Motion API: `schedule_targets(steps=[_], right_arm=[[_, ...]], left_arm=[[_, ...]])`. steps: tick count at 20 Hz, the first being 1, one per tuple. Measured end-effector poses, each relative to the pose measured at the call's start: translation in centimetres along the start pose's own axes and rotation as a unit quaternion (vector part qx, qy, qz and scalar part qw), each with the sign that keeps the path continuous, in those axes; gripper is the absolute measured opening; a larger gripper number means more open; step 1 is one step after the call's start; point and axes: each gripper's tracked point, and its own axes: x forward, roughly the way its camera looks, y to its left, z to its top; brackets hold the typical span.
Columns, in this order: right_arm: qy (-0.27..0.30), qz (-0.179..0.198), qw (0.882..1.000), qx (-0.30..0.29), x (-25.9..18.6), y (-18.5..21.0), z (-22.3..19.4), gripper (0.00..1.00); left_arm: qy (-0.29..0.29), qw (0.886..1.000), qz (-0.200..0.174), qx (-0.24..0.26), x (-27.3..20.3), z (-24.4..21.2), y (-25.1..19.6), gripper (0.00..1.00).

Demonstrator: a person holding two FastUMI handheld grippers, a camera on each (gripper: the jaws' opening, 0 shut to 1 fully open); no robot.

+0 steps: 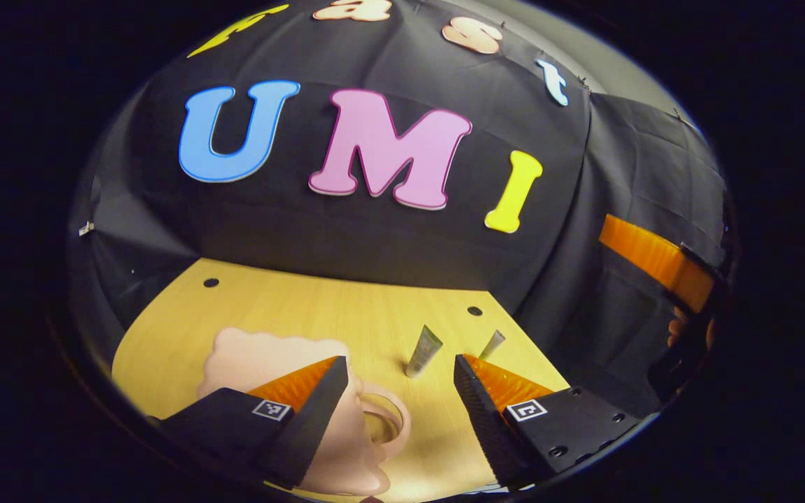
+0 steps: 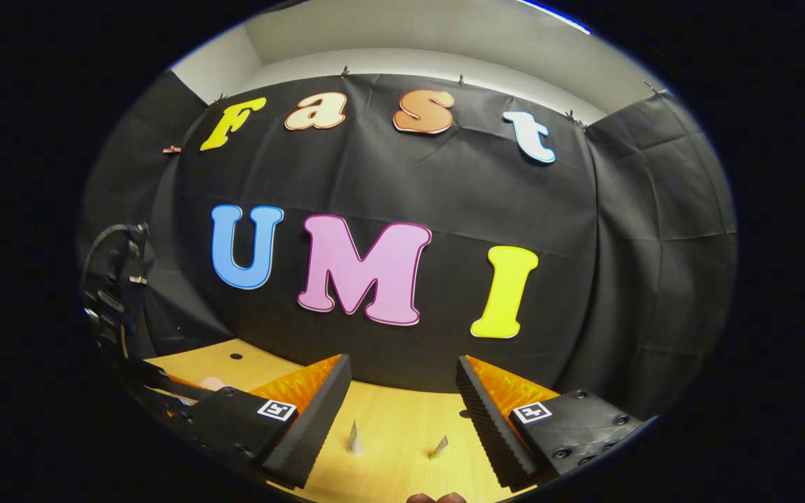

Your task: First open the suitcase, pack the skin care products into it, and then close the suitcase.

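Wooden table [image 1: 346,314] carries the pink case [image 1: 256,363] by its left edge, directly under my left claw [image 1: 399,377], which is spread and empty. Two tubes [image 1: 423,349] stand ahead-right. Right claw [image 2: 402,381] is spread too, farther off.
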Motion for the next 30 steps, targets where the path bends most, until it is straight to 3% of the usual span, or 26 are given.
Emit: schedule_targets(steps=[3,6,10,14,18,20,21,23,26,27,30], right_arm=[[0.005,0.002,1.000,0.006,0.3,-2.1,-1.6,0.96],[0.026,0.004,1.000,0.014,0.7,-4.4,-4.3,0.96],[0.047,0.002,0.998,0.033,1.1,-7.7,-6.8,0.96],[0.057,-0.008,0.997,0.054,1.2,-10.9,-8.1,0.96],[0.062,-0.014,0.996,0.064,0.9,-13.3,-9.1,0.96],[0.064,-0.017,0.995,0.070,0.5,-14.4,-9.4,0.96],[0.066,-0.019,0.995,0.073,0.3,-14.9,-9.6,0.96],[0.072,-0.025,0.994,0.081,-0.2,-15.8,-10.2,0.96],[0.079,-0.033,0.991,0.099,-0.8,-16.0,-10.7,0.96],[0.079,-0.031,0.991,0.101,-0.7,-15.7,-10.5,0.97],[0.064,-0.025,0.994,0.086,-0.3,-14.6,-9.2,0.97]], left_arm=[[0.144,0.988,0.016,-0.051,2.1,-5.9,0.4,0.96],[0.191,0.978,0.023,-0.082,4.5,-7.6,-0.6,0.96],[0.258,0.962,0.058,-0.063,8.2,-10.9,-1.0,0.95],[0.302,0.947,0.111,-0.005,10.8,-12.1,-0.1,0.92],[0.335,0.931,0.142,-0.022,12.2,-14.6,0.1,0.92],[0.344,0.926,0.155,-0.017,12.3,-15.7,1.2,0.84],[0.354,0.924,0.147,-0.012,12.3,-16.4,1.4,0.70],[0.360,0.922,0.145,0.003,11.8,-16.2,1.7,0.21],[0.350,0.926,0.123,0.074,11.2,-13.8,1.4,0.20],[0.340,0.929,0.123,0.082,10.5,-12.3,1.3,0.12],[0.303,0.948,0.093,0.028,7.0,-6.3,0.7,0.16]])
